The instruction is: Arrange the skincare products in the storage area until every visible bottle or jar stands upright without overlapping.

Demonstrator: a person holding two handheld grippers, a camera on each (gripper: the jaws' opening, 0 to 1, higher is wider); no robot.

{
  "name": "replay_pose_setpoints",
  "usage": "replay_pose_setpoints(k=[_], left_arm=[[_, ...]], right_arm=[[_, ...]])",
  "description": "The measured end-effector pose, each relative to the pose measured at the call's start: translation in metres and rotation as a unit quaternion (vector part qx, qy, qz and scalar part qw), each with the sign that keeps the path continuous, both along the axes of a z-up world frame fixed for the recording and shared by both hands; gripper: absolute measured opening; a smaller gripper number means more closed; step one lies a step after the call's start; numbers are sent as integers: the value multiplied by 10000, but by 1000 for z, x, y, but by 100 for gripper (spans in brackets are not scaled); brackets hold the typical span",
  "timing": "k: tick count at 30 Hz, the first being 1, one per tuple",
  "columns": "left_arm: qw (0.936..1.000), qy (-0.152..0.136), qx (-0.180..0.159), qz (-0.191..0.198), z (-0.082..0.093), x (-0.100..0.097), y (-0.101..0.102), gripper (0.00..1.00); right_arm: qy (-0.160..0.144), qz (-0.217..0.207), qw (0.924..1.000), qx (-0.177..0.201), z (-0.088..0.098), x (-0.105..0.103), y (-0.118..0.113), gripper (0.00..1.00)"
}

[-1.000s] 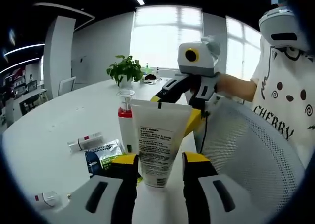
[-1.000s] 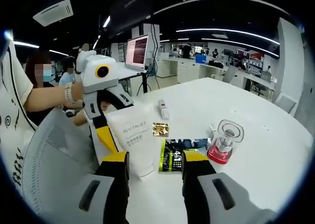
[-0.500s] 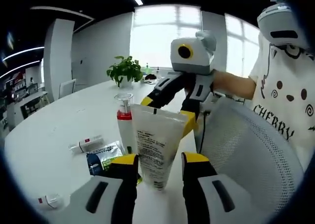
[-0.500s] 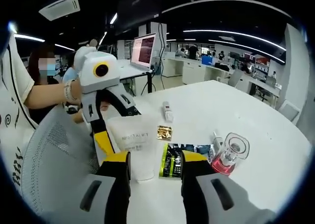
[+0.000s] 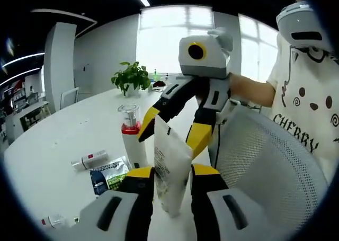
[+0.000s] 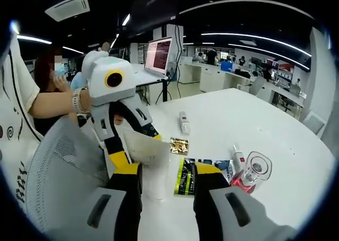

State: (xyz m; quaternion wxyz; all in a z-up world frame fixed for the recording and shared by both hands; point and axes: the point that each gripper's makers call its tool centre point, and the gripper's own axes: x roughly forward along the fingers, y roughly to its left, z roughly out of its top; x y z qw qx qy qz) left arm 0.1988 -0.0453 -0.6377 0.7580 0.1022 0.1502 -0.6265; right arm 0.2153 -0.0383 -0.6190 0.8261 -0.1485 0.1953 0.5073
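White soft plastic tube (image 5: 170,169), small dark print. Pump bottle (image 5: 130,140): white body, red collar, clear cap. Flat sachet (image 5: 107,173), blue and green; black with yellow-green edge in right gripper view. Small foil packet (image 6: 179,145), gold. Tabletop (image 5: 58,140) plain white. Claw tips yellow over black.

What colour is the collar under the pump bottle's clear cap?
Red, on the pump bottle with a white body; clearest in the left gripper view.

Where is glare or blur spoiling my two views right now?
Left gripper view: the windows behind blow out white, backlighting the tube; its print is unreadable. Right gripper view: even ceiling light, no glare; the tube looks soft, while the sachet stays fairly sharp. Both views bend straight lines near the edges.
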Motion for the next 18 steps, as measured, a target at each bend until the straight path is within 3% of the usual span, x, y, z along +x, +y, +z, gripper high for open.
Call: replay_pose_setpoints(k=[10, 18], left_arm=[[10000, -4, 6, -62, 0, -2, 0, 10], [10000, -4, -11, -79, 2, -6, -5, 9]], right_arm=[[-172, 312, 9990, -276, 6, -3, 7, 32], [-298, 807, 9934, -754, 8, -7, 10, 25]])
